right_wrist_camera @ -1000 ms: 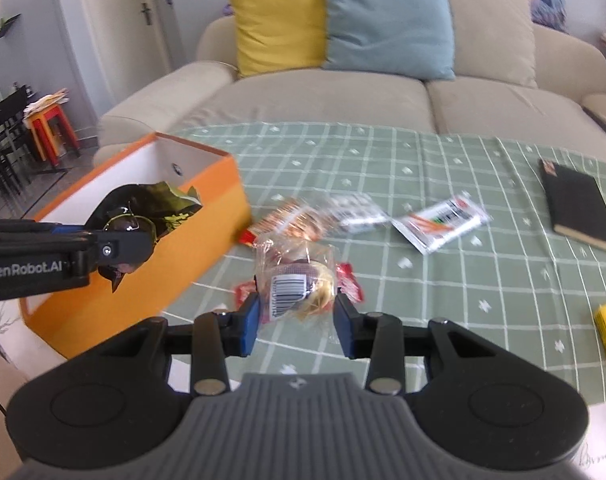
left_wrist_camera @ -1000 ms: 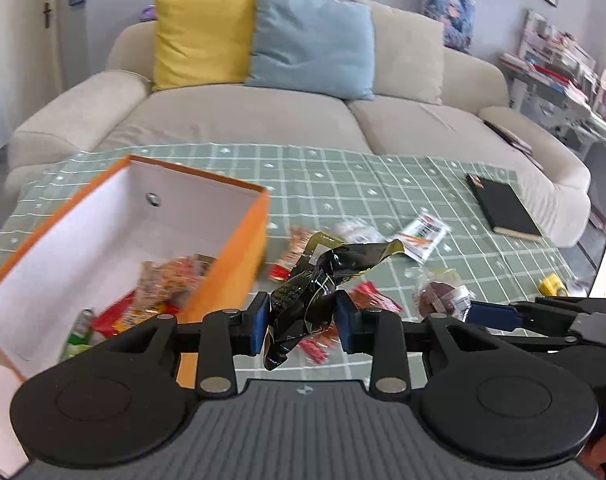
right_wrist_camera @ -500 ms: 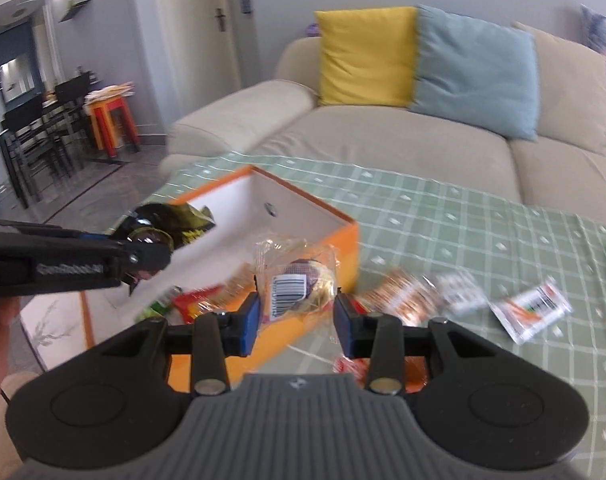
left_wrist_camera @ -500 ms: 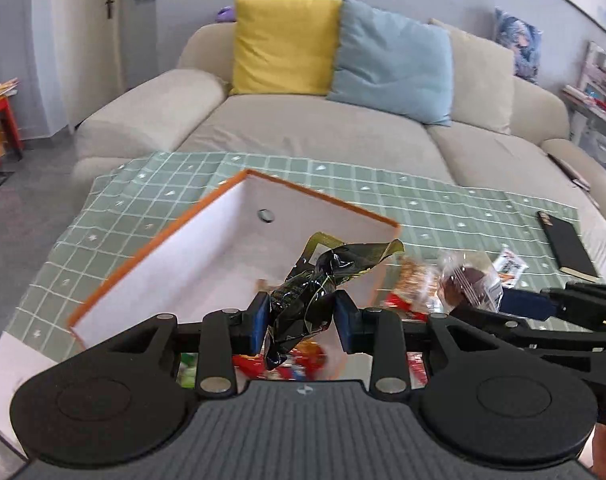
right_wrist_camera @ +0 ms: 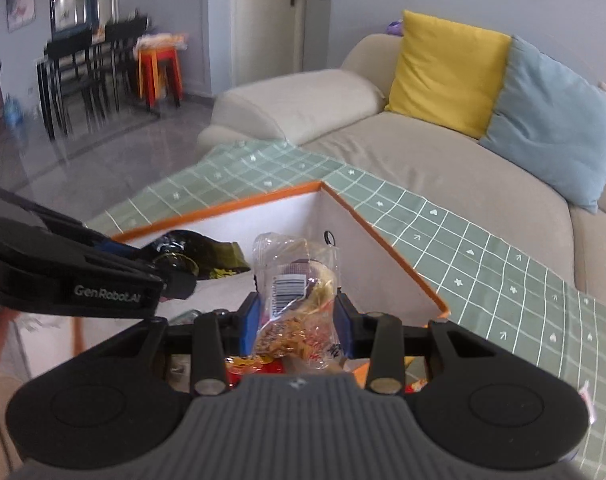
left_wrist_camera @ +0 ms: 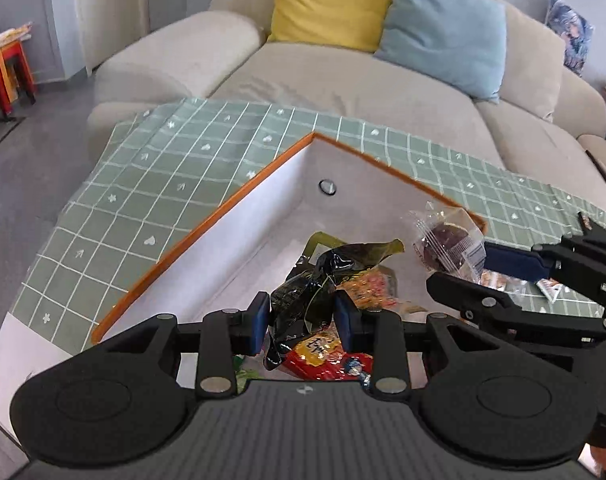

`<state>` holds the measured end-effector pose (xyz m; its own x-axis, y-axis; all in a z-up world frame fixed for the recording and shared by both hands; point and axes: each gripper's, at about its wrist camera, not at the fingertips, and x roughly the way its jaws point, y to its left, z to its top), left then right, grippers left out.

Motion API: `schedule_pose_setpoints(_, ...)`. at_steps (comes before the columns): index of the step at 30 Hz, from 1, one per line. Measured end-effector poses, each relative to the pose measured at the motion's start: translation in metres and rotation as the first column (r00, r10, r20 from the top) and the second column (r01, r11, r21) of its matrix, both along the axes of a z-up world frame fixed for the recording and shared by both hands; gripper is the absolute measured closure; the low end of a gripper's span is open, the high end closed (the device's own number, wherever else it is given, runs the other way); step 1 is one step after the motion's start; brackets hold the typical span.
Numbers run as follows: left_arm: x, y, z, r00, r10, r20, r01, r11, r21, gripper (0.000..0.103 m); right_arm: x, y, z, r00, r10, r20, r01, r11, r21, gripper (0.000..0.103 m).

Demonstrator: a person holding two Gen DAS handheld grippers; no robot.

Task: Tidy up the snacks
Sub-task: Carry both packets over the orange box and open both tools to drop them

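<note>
Left wrist: snacks above box (left_wrist_camera: 207, 224) rim.

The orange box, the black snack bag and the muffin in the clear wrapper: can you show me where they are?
orange box (left_wrist_camera: 207, 224), left wrist view, on its left rim.
black snack bag (left_wrist_camera: 303, 300), left wrist view, on its crumpled middle.
muffin (right_wrist_camera: 293, 284), right wrist view, on the wrapper's barcode label.
</note>
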<state>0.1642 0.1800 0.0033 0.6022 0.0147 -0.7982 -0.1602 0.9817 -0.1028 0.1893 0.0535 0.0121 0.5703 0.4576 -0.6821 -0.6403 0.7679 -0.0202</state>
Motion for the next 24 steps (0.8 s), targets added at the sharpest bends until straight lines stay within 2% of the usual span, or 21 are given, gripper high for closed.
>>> schedule_pose_setpoints(6, 0.020, 0.010, -0.025, 0.997, -0.026, -0.068, 0.025, 0.999, -0.021, 0.064, 0.024, 0.019, -0.022, 0.999, 0.045, -0.014, -0.047, 0.994, -0.098, 0.066)
schedule_pose_setpoints(11, 0.032, 0.012, -0.041, 0.993, -0.032, -0.113, 0.031, 0.999, -0.004, 0.065, 0.035, 0.031, -0.038, 0.997, 0.068, -0.034, -0.073, 0.982, -0.173, 0.066)
schedule_pose_setpoints(24, 0.048, 0.014, -0.073, 0.980, -0.034, -0.198, 0.036, 0.999, 0.005, 0.064, 0.048, 0.053, -0.065, 0.990, 0.133, -0.057, -0.144, 0.943, -0.299, 0.066)
